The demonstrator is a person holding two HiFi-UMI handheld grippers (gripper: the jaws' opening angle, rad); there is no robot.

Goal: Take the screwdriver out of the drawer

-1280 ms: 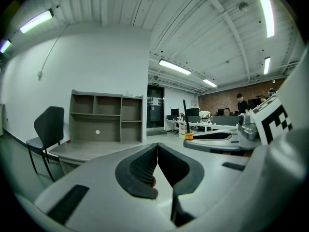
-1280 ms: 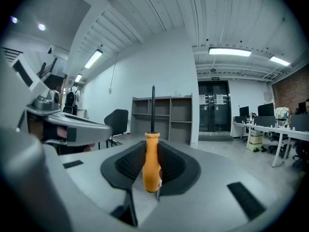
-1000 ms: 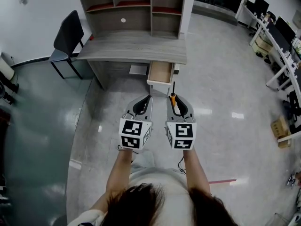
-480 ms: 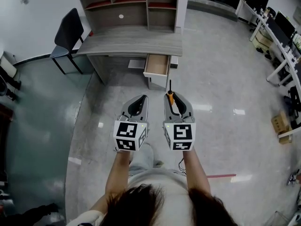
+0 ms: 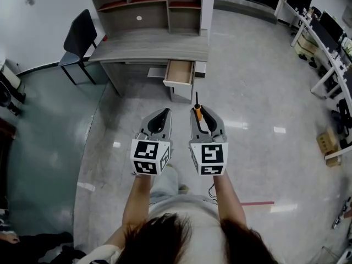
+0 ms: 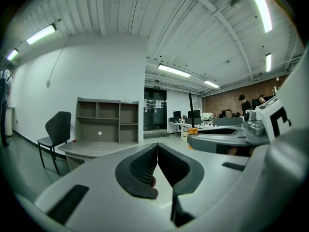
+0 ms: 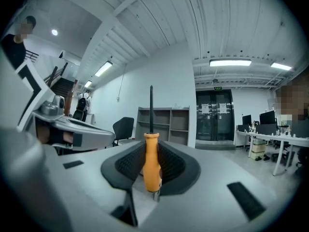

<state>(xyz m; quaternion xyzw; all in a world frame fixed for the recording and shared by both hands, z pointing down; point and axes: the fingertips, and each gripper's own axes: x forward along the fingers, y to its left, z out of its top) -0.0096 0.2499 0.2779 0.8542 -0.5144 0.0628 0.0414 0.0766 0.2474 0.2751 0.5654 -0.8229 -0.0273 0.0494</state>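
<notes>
Over at the left a dark chair point(image 5: 80, 34) stands by the end of the grey surface point(image 5: 148, 47), which has a shelf unit point(image 5: 144, 7) at its back. Under the right part of that surface the drawer point(image 5: 179, 71) hangs pulled out, and what shows of its inside looks bare.

The person stands well back from it on the glossy floor point(image 5: 258, 92) with both tools held out side by side. The left gripper point(image 5: 164, 113) carries nothing: its fingers point(image 6: 140, 170) are pressed together, dark pads meeting at the tips.

Just to its right, the right gripper point(image 5: 202, 116) has the screwdriver point(image 7: 151, 164). Its fingers point(image 7: 176, 166) are clamped on the orange handle, with the dark shaft pointing out ahead toward the drawer. So the tool is out of the drawer and well clear of it, and to my eye the task is as good as done.

It looks a light, stiff thing, unlikely to bend or break. The smooth handle could twist or slip between the pads, so the thick middle of the handle, where it is held now, is the sensible place, not the thin shaft.

Far right, white office desks point(image 5: 324, 48) line the wall.
</notes>
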